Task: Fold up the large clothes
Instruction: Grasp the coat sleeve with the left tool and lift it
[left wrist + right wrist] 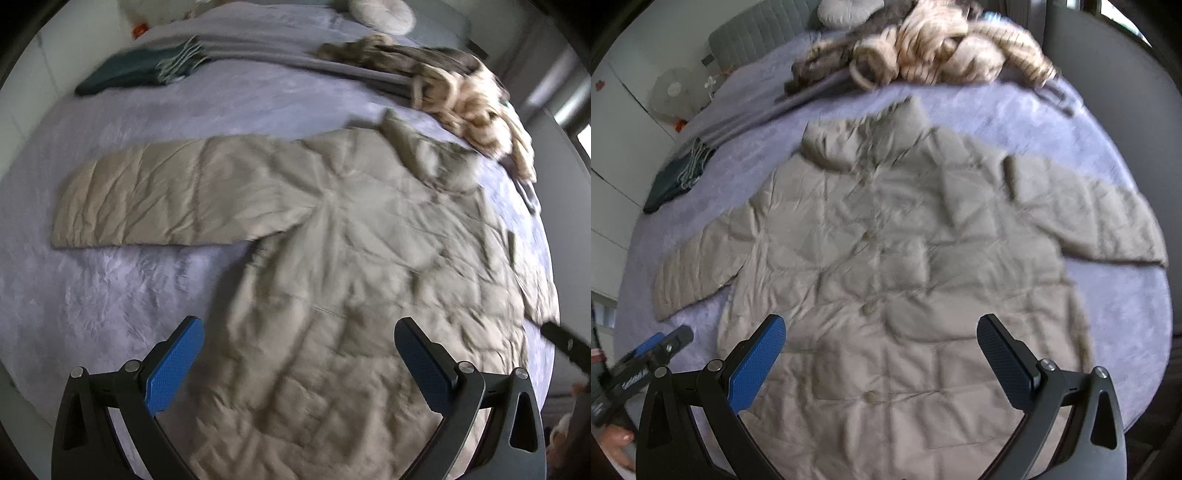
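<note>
In the left wrist view, the left gripper hangs wide and empty above the near hem of the jacket, which lies flat, front up, on the bed; one sleeve stretches far left, so folding it inward first seems wise. In the right wrist view, the right gripper is likewise spread and empty over the hem; it should pinch the padding deeply, since it probably slips.

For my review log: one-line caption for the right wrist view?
Open right claw above a spread beige quilted jacket on a lilac bedspread.
</note>
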A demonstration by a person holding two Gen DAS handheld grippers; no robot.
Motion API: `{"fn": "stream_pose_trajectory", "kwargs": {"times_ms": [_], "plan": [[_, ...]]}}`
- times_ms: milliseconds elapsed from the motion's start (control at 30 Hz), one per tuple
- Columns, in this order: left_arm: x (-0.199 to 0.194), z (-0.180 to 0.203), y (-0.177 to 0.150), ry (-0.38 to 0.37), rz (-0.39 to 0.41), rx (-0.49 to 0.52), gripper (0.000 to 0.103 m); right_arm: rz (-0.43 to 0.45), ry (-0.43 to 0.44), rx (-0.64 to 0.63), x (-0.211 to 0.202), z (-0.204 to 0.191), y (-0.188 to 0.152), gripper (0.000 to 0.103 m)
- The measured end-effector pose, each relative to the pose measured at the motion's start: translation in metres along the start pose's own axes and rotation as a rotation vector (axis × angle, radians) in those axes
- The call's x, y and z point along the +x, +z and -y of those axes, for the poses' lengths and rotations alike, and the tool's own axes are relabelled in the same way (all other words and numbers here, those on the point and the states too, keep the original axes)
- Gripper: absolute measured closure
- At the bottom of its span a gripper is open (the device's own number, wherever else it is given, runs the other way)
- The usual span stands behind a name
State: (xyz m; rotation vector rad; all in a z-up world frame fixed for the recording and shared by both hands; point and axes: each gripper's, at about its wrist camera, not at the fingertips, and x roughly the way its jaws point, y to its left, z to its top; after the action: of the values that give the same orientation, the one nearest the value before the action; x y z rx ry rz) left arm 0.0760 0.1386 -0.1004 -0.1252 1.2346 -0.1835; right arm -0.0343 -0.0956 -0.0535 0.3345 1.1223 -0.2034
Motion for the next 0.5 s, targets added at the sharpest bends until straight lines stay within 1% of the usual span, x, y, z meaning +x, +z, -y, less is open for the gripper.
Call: {"fn": "stream_pose_trajectory", "kwargs": {"times_ms": [67, 133, 233, 300, 400, 500], "plan": [[0.017, -0.028, 0.007, -0.014, 0.002, -0.044, 0.0, -0.079, -0.027, -0.002, 0.024, -0.016, -0.001, 0.0], [0.036, -0.06, 0.013, -0.042, 0.015, -0.1, 0.0, -0.104, -0.032, -0.018, 0.043, -0.029, -0.004, 0.0], [0.069, -0.11, 0.021, -0.116, 0.004, -0.216, 0.0, -0.144, 0.038, -0.008, 0.075, -0.05, -0.013, 0.0], [0.091, -0.143, 0.024, -0.179, -0.004, -0.317, 0.0, -0.166, 0.061, -0.004, 0.09, -0.06, -0.017, 0.0], [0.115, -0.18, 0.029, -0.216, 0.004, -0.422, 0.0, -0.163, 0.104, -0.027, 0.108, -0.08, -0.019, 0.0], [0.127, -0.207, 0.04, -0.239, 0.04, -0.492, 0.0, -0.161, 0.137, -0.043, 0.128, -0.096, -0.019, 0.0]]}}
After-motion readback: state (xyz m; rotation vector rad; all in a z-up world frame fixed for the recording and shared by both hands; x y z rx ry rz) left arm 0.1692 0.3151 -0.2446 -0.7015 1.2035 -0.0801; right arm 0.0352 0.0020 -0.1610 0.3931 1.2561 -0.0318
